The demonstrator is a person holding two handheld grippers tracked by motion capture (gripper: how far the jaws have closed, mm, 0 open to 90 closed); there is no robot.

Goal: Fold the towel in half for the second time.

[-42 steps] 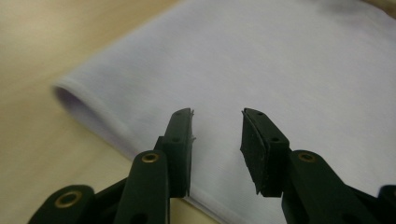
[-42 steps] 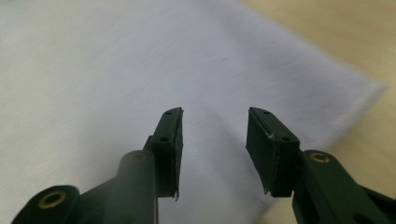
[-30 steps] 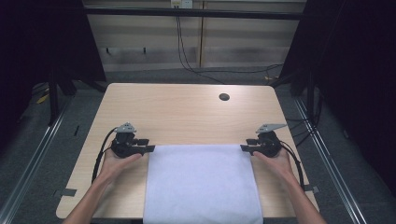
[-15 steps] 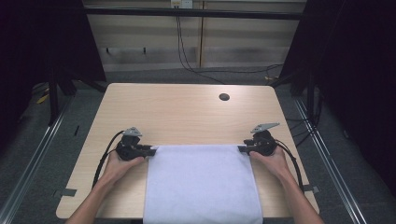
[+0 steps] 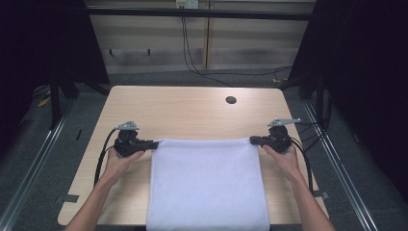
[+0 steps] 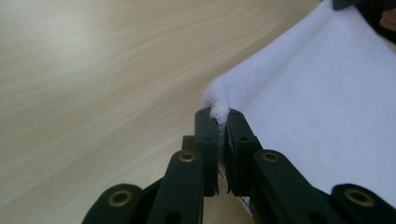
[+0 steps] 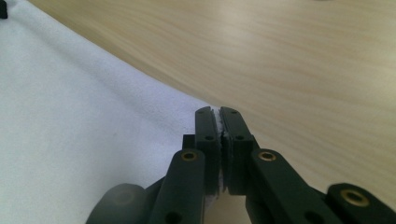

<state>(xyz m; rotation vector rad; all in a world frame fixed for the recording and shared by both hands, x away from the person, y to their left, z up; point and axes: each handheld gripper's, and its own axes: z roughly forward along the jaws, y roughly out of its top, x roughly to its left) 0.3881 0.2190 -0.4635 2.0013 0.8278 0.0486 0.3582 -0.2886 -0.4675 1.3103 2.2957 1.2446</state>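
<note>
— High view? 
— White cloth lies flat on the bench; left claw and right claw just closed at its far corners.

— Gripper views? 
— Each claw clamped on a cloth corner.

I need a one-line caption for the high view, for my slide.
Two hand-held grippers, left gripper and right gripper, pinch the far corners of a white cloth on a wooden table.
</note>
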